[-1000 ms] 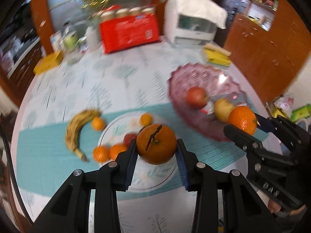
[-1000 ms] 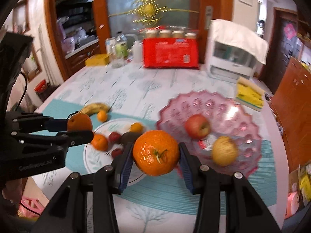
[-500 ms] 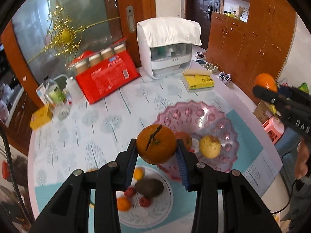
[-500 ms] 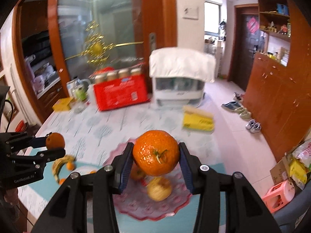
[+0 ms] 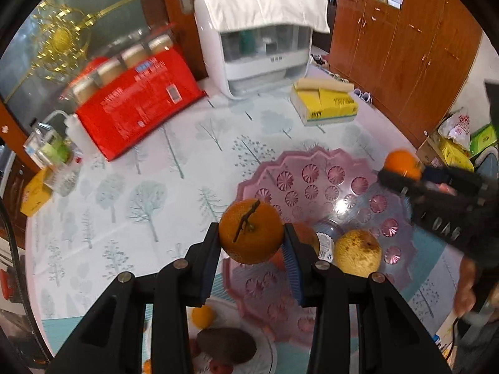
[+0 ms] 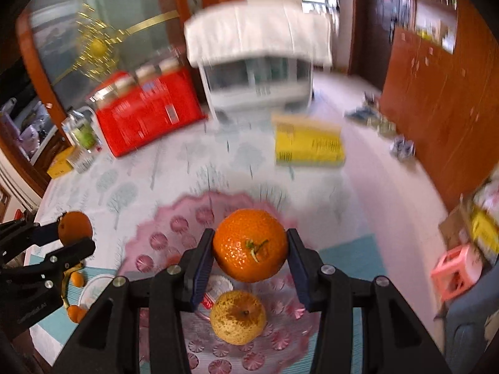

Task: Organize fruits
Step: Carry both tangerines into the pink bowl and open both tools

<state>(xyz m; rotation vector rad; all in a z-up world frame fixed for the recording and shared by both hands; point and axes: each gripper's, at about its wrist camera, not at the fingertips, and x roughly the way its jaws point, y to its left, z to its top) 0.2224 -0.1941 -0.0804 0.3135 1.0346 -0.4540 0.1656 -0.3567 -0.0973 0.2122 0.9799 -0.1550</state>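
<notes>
The stemmed orange [image 5: 251, 231] sits clamped between the blue pads of the left gripper [image 5: 252, 249], held in the air over the near edge of the pink glass dish [image 5: 312, 184]. A dark twig stands up from its top. The second orange [image 6: 250, 245], brighter and with a small green stem, is pinched in the same way by the right gripper [image 6: 250, 265], which hangs above the middle of that dish; from the left wrist view this gripper shows at the dish's right rim with the orange at its tips.

Inside the dish lies a yellow pear [image 5: 357, 253], directly under the right gripper's fruit in the right wrist view. Beside the pear, partly hidden behind the left gripper's finger, is a reddish fruit [image 5: 307, 238] that cannot be identified for sure.

Just beside the dish on its near left side stands a white plate [image 5: 268, 347], holding a dark avocado [image 5: 227, 344] and a small mandarin [image 5: 202, 315]; a few more small fruits there are mostly cut off.

Beyond the dish, on the tree-patterned tablecloth [image 5: 149, 193], lie a yellow tissue pack [image 5: 324, 106], a white appliance [image 5: 259, 37] draped with a white cloth, and a red carton [image 5: 137, 109] with jars behind it.
</notes>
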